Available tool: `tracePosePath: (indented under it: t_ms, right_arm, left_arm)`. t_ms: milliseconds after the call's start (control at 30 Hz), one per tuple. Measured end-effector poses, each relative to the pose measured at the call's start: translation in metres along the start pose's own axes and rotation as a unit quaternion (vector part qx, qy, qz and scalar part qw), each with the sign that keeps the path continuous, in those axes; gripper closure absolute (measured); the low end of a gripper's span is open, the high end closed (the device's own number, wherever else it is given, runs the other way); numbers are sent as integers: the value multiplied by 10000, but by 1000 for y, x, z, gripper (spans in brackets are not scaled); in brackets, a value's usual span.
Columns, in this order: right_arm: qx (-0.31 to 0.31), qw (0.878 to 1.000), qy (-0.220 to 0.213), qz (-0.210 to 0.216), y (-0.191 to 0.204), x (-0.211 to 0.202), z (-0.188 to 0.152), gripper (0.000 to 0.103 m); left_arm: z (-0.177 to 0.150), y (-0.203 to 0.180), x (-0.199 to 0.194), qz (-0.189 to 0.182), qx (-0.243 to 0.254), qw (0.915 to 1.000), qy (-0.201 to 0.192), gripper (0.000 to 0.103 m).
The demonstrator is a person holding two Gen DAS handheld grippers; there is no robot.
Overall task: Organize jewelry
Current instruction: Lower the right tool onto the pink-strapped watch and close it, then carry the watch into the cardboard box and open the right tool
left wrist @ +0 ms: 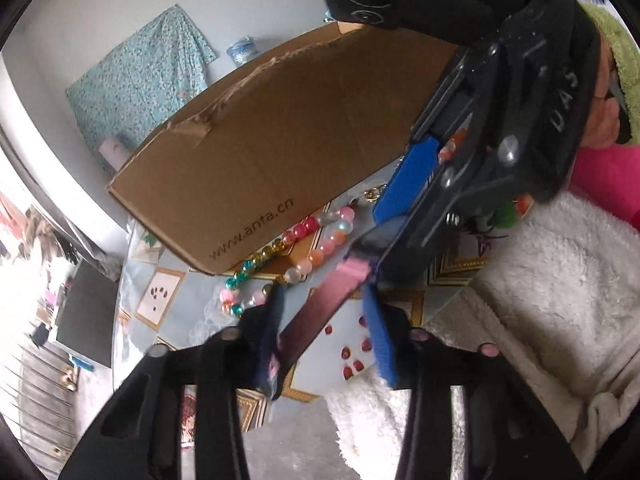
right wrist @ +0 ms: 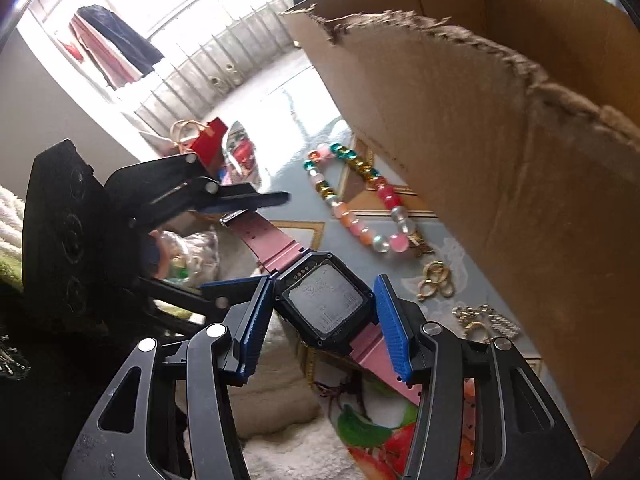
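Right gripper [right wrist: 324, 328] clamped on the watch [right wrist: 326, 306], blue pads pressed against both sides of the black case, back plate facing the camera. Left gripper [left wrist: 326, 326] standing wide, pink strap [left wrist: 320, 304] running up between its fingers; seemingly touching the left pad, though hard to confirm through the blur. Held in the air above the table [right wrist: 400, 276], just beside the cardboard box [right wrist: 500, 160].

Probably light, with a rigid case and smooth flanks, so best pinched there, as now. Strap soft and floppy, likely to swing or fold; worth steadying near its free end. Glass face a fragile spot, better set down gently.

Beyond: beaded necklace [right wrist: 360, 200], gold rings [right wrist: 434, 284] and a silver chain [right wrist: 486, 318] loose on the tabletop beside the box wall.
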State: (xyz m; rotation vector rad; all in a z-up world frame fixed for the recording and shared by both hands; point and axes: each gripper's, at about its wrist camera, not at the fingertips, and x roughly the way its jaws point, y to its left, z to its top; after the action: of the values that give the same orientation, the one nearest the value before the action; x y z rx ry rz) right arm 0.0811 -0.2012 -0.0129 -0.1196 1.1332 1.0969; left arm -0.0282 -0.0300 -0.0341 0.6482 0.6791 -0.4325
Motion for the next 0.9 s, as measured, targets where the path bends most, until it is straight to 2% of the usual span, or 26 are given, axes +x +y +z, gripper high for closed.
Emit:
tracePosePath:
  t_ms: [133, 233, 267, 367, 467, 567, 633, 733, 867, 900]
  right_arm:
    - [212, 9995, -231, -39, -3, -14, -4, 54]
    - [363, 9975, -530, -305, -1, -31, -16, 53]
    - [317, 9956, -624, -628, 3, -39, -20, 53]
    - [97, 9894, -720, -1257, 15, -51, -31, 53]
    - [-426, 9763, -610, -2035, 36, -48, -39, 56]
    - [-1137, 9544, -392, -2734, 58, -30, -46, 59]
    - [-1365, 9420, -298, -3052, 66, -16, -45, 66]
    - [-1460, 9301, -396, -3348, 65, -9, -49, 74]
    - [-1230, 9295, -702, -3407, 59, -11, -48, 94]
    - [-1165, 9289, -836, -3413, 58, -14, -48, 95]
  left_arm:
    - [-2, 2, 1, 33, -81, 9999, 75, 97]
    - [1, 17, 2, -443, -447, 9979, 157, 98]
    - [0, 22, 2, -539, -530, 9970, 171, 98]
    - [-1, 31, 5, -737, -608, 9952, 202, 98]
    - [3, 39, 12, -897, -631, 9936, 253, 99]
    - [5, 49, 17, -1060, -687, 9916, 283, 99]
    - [-1, 46, 15, -1109, -717, 9908, 292, 99]
    - [1, 53, 16, -1204, -856, 9885, 320, 99]
    - [11, 68, 18, -1185, -965, 9878, 307, 99]
    - [13, 69, 15, -1163, -962, 9881, 284, 99]
